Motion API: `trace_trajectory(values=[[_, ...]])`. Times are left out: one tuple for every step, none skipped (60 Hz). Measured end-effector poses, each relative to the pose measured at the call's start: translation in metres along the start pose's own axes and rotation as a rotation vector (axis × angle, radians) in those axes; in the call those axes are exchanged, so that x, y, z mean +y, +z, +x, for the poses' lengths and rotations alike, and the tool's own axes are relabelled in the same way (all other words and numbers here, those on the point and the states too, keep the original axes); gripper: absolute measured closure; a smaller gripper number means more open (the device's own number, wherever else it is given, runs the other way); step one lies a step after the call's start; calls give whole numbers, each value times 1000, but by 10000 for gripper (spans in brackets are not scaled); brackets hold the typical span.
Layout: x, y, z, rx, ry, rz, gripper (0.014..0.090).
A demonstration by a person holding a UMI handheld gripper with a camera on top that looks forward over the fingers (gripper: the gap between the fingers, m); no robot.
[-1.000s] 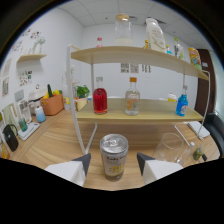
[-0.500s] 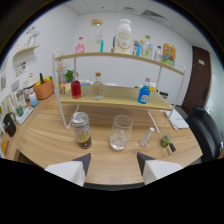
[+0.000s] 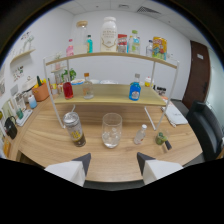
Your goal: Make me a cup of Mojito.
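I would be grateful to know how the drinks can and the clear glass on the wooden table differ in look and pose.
The can is opaque metal with a printed label; the glass is transparent, showing what looks like ice inside. The can appears tilted, the glass upright. The can is closed on top, the glass open-mouthed. Both stand on the table beyond the open gripper.

Clear glass (image 3: pixel 111 130) holding ice, upright beside can (image 3: pixel 74 128).

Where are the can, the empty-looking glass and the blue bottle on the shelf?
can (image 3: pixel 74 129), gripper view, on its printed side
glass (image 3: pixel 111 131), gripper view, on its wall
blue bottle (image 3: pixel 134 91), gripper view, on its body
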Motion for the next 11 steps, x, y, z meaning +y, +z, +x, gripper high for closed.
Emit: trace_trajectory(values=[[0,0,0,-1,0,0,190],[0,0,-1,-1,1,0,191],[0,0,-1,-2,1,-2,192],[0,-1,-2,-4,1,-3,192],[1,-1,-2,-5,2,-4,190],[1,-1,-3,-6,3,-5,191],[1,-1,-4,-6,5,-6,191],[2,-1,-4,-6,7,-6,190],[1,-1,-4,-7,9,-6,190],[1,-1,-5,-8,10,-5,189],[1,-1,-5,-9,11,-5,188]])
